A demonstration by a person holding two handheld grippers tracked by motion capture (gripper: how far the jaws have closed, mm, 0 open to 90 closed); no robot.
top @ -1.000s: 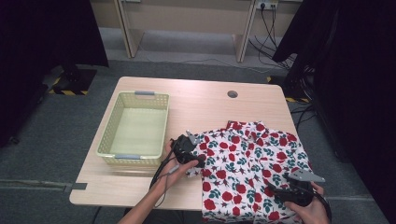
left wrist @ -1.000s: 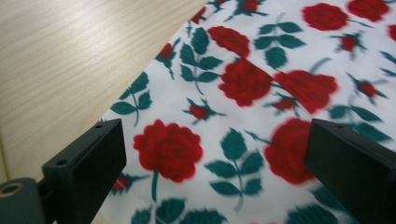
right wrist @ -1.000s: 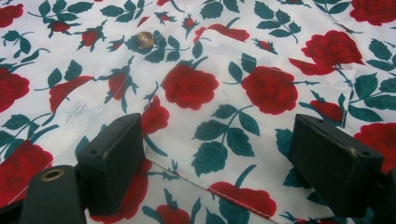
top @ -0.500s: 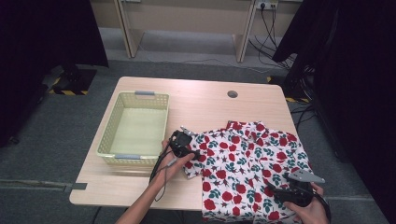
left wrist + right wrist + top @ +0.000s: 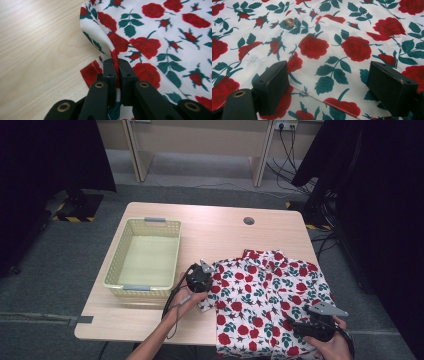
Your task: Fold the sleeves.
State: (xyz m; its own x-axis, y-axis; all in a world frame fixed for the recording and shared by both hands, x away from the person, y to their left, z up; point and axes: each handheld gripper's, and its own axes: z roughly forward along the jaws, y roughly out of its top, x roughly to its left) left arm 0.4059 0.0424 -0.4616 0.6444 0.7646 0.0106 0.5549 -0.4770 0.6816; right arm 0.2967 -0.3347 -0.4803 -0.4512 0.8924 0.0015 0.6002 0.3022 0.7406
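On the pale wooden bench (image 5: 220, 232), right half, lies the white shirt printed w/ red roses and green leaves (image 5: 265, 302), spread flat, collar end toward the far edge. Left gripper (image 5: 200, 276) is down at the shirt's left edge, nr the sleeve, and its jaws have just been closing: in the left gripper view the two black pads are pressed together w/ a raised ridge of the rose fabric pinched between them, a small tent of cloth rising off the wood. Looks like a corner pinch, prob. so that edge can be lifted and folded over. Right gripper (image 5: 312, 326) sits at the near right part of the shirt, jaws wide apart, hovering low over the cloth; in the right gripper view a seam line and a small brown button (image 5: 289, 22) lie ahead of it, nothing between the pads but flat fabric. Prob. waiting to take its own bite, or to hold that side down while the left pulls. The pale yellow-green plastic mesh basket (image 5: 145, 257) stands empty on the left of the bench, just beside the left hand (image 5: 186, 296), likely the shirt's destination once it's folded.
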